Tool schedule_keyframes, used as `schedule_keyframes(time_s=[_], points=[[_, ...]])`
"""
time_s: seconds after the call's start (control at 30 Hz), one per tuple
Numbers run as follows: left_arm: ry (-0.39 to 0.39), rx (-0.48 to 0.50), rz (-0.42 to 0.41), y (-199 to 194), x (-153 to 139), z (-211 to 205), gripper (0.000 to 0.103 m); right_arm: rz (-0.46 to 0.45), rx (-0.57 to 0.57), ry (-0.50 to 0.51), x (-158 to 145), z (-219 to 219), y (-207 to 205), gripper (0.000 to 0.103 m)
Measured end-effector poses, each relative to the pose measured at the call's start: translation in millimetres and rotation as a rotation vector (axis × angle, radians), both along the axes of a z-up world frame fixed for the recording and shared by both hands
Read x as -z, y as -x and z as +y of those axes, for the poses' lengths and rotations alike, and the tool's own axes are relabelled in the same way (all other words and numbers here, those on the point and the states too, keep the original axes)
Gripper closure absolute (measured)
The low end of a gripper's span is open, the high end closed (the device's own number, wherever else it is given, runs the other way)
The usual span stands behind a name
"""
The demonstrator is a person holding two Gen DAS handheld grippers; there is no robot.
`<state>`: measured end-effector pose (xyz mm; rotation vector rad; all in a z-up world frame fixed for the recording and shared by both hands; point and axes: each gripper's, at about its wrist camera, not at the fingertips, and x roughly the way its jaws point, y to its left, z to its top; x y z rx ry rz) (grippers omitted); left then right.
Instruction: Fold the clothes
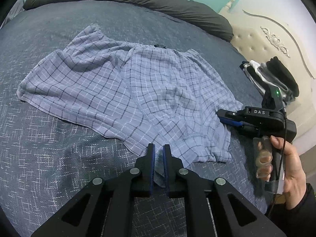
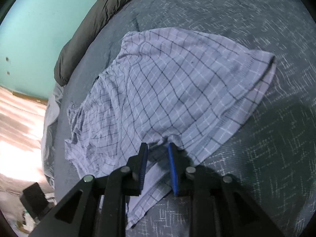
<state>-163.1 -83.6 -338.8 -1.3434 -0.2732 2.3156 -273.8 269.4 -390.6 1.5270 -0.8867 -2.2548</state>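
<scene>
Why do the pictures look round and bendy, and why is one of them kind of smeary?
Both cameras use fisheye lenses, so the edges curve and the corners go black. In the left wrist view the blue-grey checked cotton shorts look sharp. In the right wrist view the shorts and the dark blue woven bedspread are streaked with blur, and a dark shadow falls beside the right gripper.

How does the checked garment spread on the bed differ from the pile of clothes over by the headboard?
The checked shorts are light blue-grey with a grid pattern; the pile of clothes is mostly black, white and grey. The shorts lie open, wrinkled and only one garment deep; the pile is stacked in compact layers. The shorts sit mid-bed at the grippers' tips; the pile sits at the edge by the headboard. Both rest on the dark patterned bedspread.
</scene>
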Motion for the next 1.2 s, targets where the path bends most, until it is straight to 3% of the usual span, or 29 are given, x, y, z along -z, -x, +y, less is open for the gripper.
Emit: schedule_keyframes(time_s=[0.07, 0.17, 0.3, 0.43, 0.67, 0.87, 1.2], points=[[-0.001, 0.002, -0.001, 0, 0, 0, 0.094, 0.008, -0.001, -0.013, 0, -2, 1, 0.084], [-0.003, 0.003, -0.002, 0, 0, 1, 0.094, 0.010, 0.002, -0.031, -1, 0, 0, 0.095], [-0.006, 0.000, -0.002, 1, 0, 0, 0.094, -0.004, 0.022, 0.032, -4, 9, -6, 0.099], [-0.007, -0.001, -0.002, 1, 0, -1, 0.094, 0.037, 0.011, 0.036, -19, 12, -10, 0.101], [-0.002, 0.001, -0.004, 1, 3, 1, 0.094, -0.016, 0.055, 0.081, -6, 25, -11, 0.097], [-0.006, 0.025, 0.004, 3, 0, 11, 0.094, -0.054, 0.095, 0.115, 5, 35, -10, 0.082], [-0.012, 0.067, 0.008, 7, -1, 39, 0.094, -0.022, 0.105, 0.043, 6, 35, 0, 0.085]])
